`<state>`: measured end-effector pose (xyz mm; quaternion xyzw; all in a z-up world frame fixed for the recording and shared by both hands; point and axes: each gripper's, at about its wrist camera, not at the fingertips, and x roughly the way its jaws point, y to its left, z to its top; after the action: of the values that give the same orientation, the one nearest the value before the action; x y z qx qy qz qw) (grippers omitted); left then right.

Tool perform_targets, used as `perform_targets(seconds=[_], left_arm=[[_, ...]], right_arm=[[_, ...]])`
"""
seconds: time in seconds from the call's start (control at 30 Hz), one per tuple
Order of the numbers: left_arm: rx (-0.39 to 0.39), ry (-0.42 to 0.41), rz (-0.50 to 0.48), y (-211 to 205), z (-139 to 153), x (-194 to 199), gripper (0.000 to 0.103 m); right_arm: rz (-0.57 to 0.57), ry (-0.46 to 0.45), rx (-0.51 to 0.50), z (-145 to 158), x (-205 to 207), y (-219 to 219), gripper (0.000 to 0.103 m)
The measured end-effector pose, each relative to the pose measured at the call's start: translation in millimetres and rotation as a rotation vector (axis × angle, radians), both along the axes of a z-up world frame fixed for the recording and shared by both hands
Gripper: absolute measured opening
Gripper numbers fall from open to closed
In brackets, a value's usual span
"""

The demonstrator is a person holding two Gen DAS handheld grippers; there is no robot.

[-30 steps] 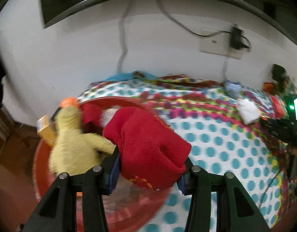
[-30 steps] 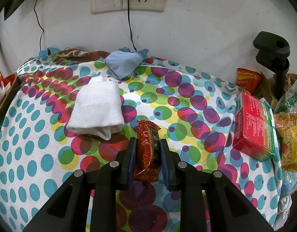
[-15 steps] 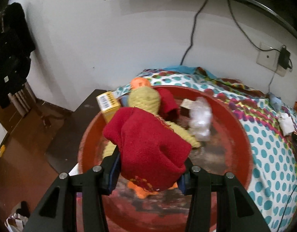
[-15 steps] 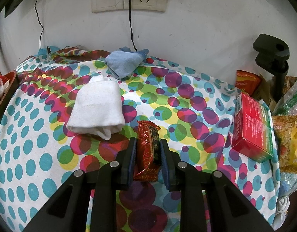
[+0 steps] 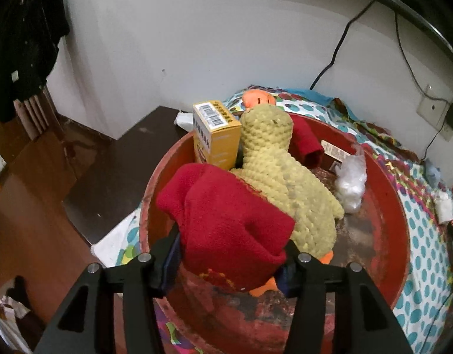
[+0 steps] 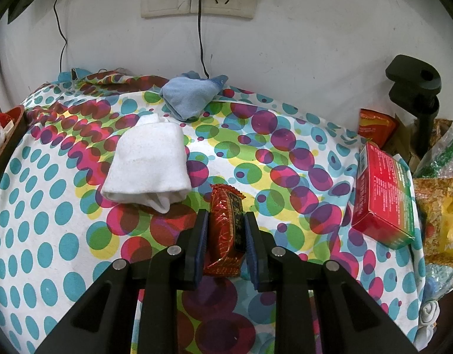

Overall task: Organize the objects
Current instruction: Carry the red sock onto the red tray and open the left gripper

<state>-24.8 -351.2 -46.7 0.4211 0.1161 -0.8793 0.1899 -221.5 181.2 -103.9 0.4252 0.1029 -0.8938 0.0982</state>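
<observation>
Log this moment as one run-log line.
left tongs: opening, red knit cloth between them over red basin | right tongs: shut on red snack bar

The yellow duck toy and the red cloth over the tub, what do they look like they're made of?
The yellow duck toy looks crocheted from chunky plush yarn: rows of rounded loops show, matte and fuzzy. The red cloth seems a fine knit, perhaps wool or acrylic: tight ribbed texture, soft folds, no sheen.

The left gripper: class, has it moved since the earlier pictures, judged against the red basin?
Yes. The left gripper, its jaws opening around the red sock, has swung from beside the red basin to above it.
</observation>
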Motion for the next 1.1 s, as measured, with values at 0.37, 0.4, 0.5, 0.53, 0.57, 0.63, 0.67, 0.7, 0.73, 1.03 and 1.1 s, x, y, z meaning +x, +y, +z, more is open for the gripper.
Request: perform_targets(seconds=[0.37,0.4,0.5,0.53,0.57,0.63,0.67,0.7,0.73,1.03,1.1], left_arm=[[0.061,-0.007,0.046,-13,-5,13,0.065],[0.067,-0.008,0.043,-14,-6,14,0.065],[0.08,-0.008,0.045,-13,-6,16,0.065],[0.094,-0.007,0.042,-13,-6,16,0.065],[0.111,-0.007,0.043,-13,-7,16,0.065],[0.114,-0.03,0.045,-13,-7,16,0.065],[0.099,-0.042,0.04,-11,-7,15,0.065],[0.089,-0.049,0.032,-10,-7,13,0.067],[0.072,-0.062,0.024,-8,-8,11,0.069],[0.149,-0.035,0.051,-20,-7,15,0.076],[0.154,-0.021,0.057,-20,-3,19,0.076]], right_arm=[[0.001,0.009,0.023,-1,2,-3,0.023],[0.001,0.01,0.025,-1,2,-3,0.023],[0.001,0.011,0.028,-1,2,-3,0.023],[0.001,0.011,0.028,-1,2,-3,0.023],[0.001,0.012,0.032,-1,2,-3,0.023],[0.001,0.014,0.036,-1,2,-4,0.023],[0.001,0.014,0.036,-1,1,-4,0.023],[0.001,0.014,0.036,-1,2,-5,0.023],[0.001,0.013,0.034,0,2,-4,0.023],[0.001,0.014,0.036,0,2,-4,0.023],[0.001,0.015,0.037,-1,2,-4,0.023]])
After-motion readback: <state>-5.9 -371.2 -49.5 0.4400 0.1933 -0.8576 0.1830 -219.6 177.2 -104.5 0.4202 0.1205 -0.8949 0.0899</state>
